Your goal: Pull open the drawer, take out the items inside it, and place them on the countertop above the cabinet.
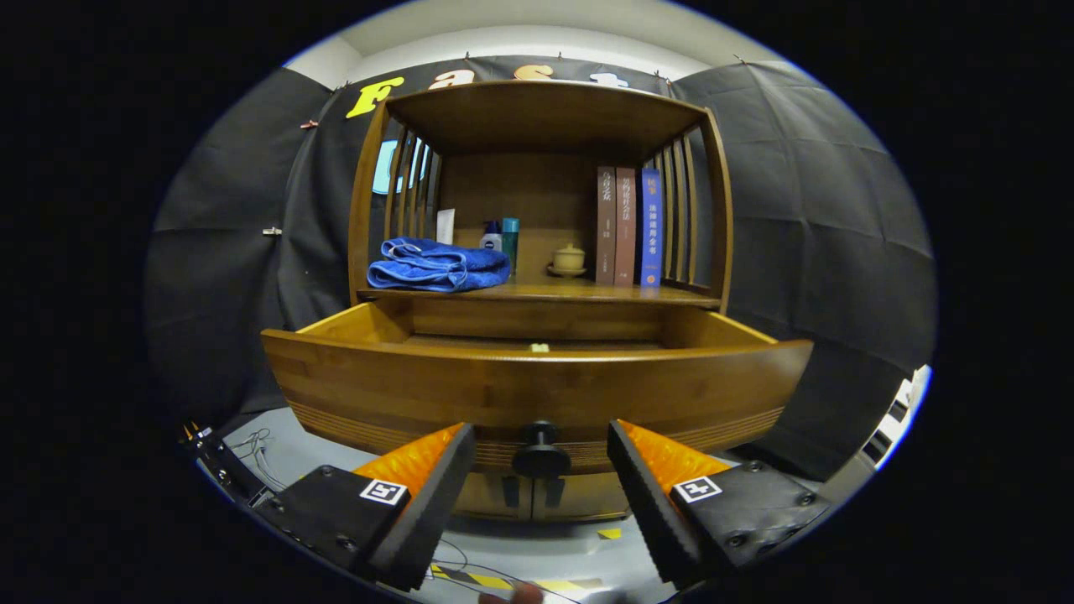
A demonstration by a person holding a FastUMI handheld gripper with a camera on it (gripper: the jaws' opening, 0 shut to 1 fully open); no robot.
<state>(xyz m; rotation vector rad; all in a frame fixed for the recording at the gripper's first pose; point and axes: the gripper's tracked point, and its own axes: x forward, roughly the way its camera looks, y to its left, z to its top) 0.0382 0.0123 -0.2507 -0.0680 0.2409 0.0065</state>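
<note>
So the tool [541,457] is sitting wide open with the drawer's dark round knob [541,453] right between its fingers, neither one touching it, so it's gripping nothing. The wooden drawer [537,382] is hanging pulled out of the cabinet [537,126], and a small pale item [539,346] is just peeking over its front edge. On the surface [537,292] above, a folded blue towel [438,265], bottles [502,237], a lidded cup [568,258] and three books [628,225] are sitting.
</note>
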